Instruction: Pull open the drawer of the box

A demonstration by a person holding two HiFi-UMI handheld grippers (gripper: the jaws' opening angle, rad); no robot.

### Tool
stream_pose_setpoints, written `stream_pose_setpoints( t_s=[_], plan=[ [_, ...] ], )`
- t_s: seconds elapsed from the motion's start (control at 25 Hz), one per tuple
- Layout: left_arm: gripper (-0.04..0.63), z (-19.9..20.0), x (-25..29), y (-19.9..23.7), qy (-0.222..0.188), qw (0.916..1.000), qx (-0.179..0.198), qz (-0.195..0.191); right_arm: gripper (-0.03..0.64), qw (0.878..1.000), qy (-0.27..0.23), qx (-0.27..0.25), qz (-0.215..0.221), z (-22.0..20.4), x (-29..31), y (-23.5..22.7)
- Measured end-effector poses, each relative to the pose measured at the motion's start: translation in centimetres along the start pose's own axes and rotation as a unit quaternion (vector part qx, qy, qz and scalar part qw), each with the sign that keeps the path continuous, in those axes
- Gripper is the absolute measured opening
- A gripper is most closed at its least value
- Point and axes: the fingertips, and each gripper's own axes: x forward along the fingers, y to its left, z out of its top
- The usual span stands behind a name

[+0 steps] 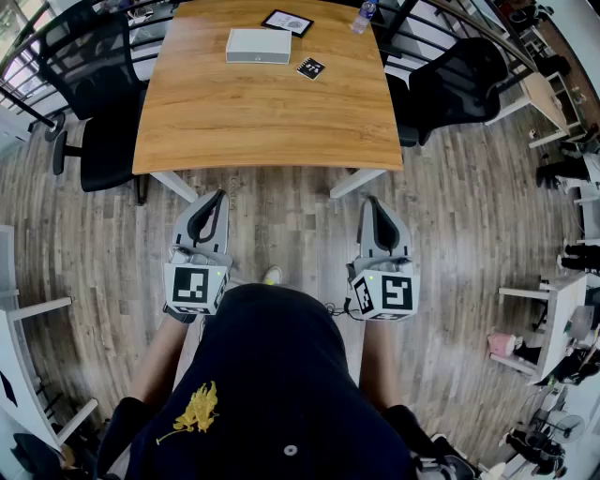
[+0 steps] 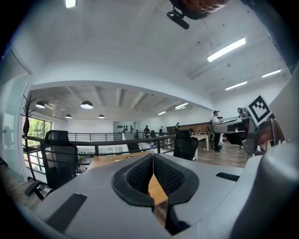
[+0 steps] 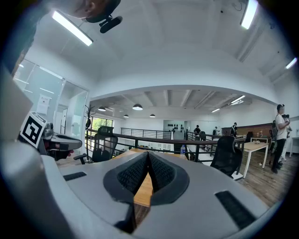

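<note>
The box [image 1: 259,45] sits at the far end of the table [image 1: 267,122]; left gripper [image 1: 216,197] and right gripper [image 1: 371,202], both clenched empty, hover off its near edge. The box is likely light and slide-prone, so brace its body and pull the drawer front.

A wooden table [image 1: 267,122] is seen on a plank floor [image 1: 469,225]. Near its far edge a black-framed picture [image 1: 287,22] is laid, with a small marker card [image 1: 310,67] nearer and slightly right, and a water bottle [image 1: 364,16] at the far right. A black office chair [image 1: 103,103] is placed at its left, another [image 1: 459,84] at its right.
</note>
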Motion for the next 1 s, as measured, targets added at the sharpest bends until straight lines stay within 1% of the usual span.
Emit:
stream_pose_setpoints(
  t_s=[0.16,0.36,0.68,1.0],
  plan=[
    [0.018,-0.1,0.2,1.0,0.002,1.0000,0.000,-0.002,-0.002,1.000,-0.002,0.001,-0.004,0.1,0.6,0.4],
    [0.018,-0.9,-0.1,1.6,0.014,0.9999,0.000,-0.008,-0.002,1.000,-0.006,0.023,-0.016,-0.2,0.4,0.7],
    [0.018,-1.1,0.4,1.1,0.015,0.9996,0.002,-0.023,-0.002,0.999,-0.006,0.026,-0.036,-0.4,-0.2,-0.2],
    [0.018,-1.4,0.2,1.5,0.021,0.9996,-0.003,-0.018,0.001,0.999,-0.007,0.023,-0.035,-0.3,0.0,0.0]
  ],
)
